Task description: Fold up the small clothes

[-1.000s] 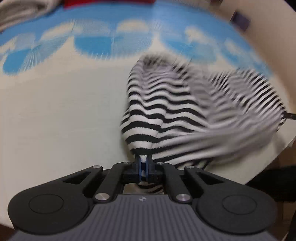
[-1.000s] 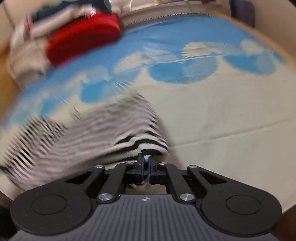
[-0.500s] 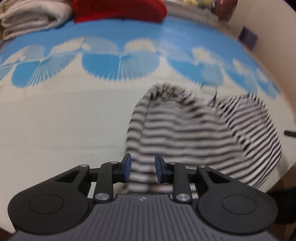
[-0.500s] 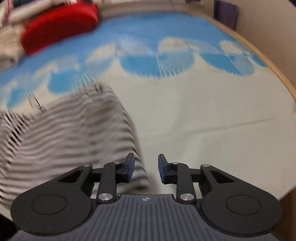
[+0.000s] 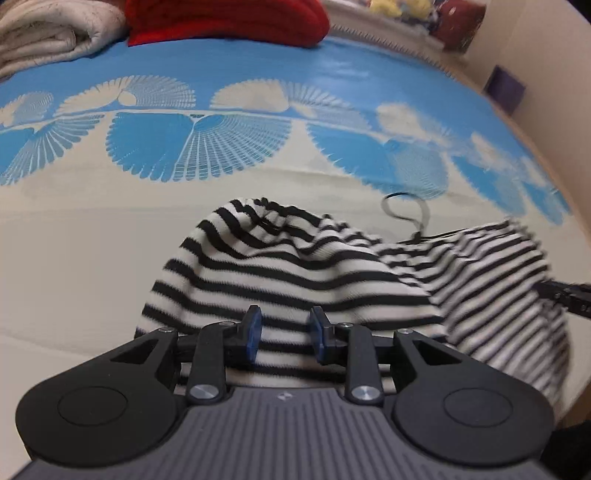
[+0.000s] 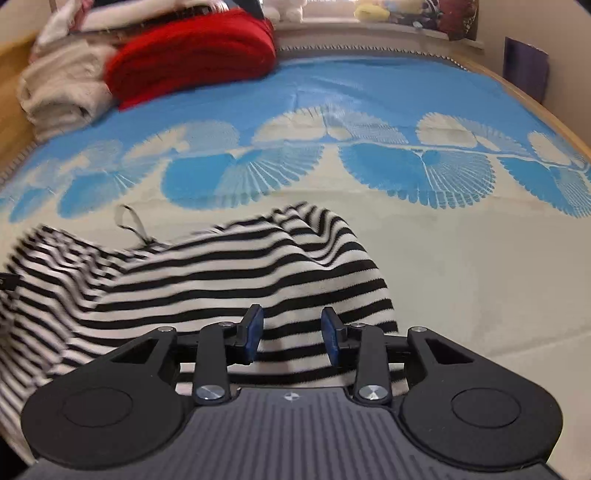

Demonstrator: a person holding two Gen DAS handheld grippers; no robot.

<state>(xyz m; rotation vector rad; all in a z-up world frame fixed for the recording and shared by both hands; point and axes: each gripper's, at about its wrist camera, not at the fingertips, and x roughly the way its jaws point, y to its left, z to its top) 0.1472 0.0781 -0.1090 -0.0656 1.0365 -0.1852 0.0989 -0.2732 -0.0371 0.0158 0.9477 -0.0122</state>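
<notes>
A black-and-white striped garment (image 5: 295, 273) lies rumpled on the cream and blue patterned cloth (image 5: 74, 258), near its front edge. A thin black loop (image 5: 406, 210) sticks up at its far side. My left gripper (image 5: 283, 334) is open just above the garment's near left end, holding nothing. My right gripper (image 6: 291, 332) is open above the near right end of the same garment (image 6: 221, 280), also empty. The right gripper's tip (image 5: 565, 293) shows at the right edge of the left wrist view.
A red folded knit (image 6: 192, 55) and a stack of cream and white folded clothes (image 6: 59, 92) lie at the far left of the cloth (image 6: 461, 258). Soft toys (image 6: 369, 13) line the back ledge. A wooden rim (image 6: 554, 118) bounds the right side.
One second ago both grippers were shut on the striped garment's ends. They have opened and let it go, and it has settled on the cloth. Both grippers have drawn back slightly.
</notes>
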